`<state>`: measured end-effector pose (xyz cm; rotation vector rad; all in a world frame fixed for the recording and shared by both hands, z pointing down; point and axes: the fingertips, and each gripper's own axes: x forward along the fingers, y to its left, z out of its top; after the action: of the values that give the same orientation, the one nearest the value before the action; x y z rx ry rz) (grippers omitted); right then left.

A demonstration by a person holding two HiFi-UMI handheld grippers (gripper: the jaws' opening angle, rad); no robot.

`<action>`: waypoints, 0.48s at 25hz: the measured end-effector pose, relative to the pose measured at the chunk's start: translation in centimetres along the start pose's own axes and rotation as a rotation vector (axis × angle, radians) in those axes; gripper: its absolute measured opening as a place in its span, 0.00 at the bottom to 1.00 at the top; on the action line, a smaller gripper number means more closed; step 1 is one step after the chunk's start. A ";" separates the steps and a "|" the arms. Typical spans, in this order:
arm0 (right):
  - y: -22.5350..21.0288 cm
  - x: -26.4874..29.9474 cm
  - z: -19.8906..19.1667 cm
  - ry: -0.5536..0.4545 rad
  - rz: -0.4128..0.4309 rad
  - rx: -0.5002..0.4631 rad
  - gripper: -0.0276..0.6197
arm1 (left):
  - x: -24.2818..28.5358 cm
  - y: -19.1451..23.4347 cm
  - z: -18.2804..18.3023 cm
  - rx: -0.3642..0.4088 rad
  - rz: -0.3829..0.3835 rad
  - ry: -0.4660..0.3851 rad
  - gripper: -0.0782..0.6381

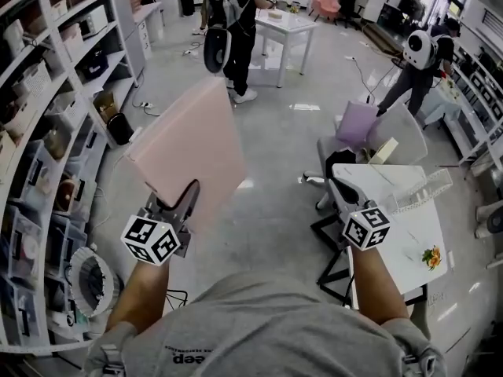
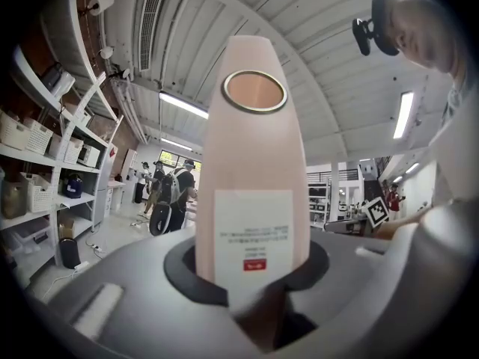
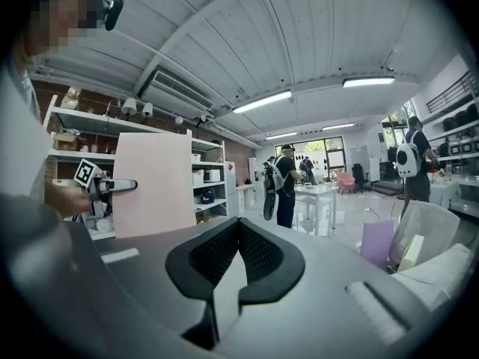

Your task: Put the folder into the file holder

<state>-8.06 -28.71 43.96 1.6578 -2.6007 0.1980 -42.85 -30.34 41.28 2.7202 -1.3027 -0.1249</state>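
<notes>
Left gripper (image 1: 189, 193) fingers are clamped on the pink folder (image 1: 191, 141), held upright presumably for slotting into the file holder (image 1: 420, 188); right gripper (image 3: 239, 224) fingers are closed on nothing.

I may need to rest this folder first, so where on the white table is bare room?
Bare: the middle of the table, between the file holder at its far edge and the small orange-and-green thing near its right edge. Crowded: beyond the far edge, chairs stand close.
</notes>
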 end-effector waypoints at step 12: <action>-7.7 9.3 -0.9 0.023 0.059 0.042 0.05 | 8.3 4.2 -1.3 -0.011 0.066 0.025 0.37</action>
<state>-5.07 -40.12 46.54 1.5833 -2.6483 0.2735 -40.72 -39.36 43.04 2.6574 -1.3789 -0.0909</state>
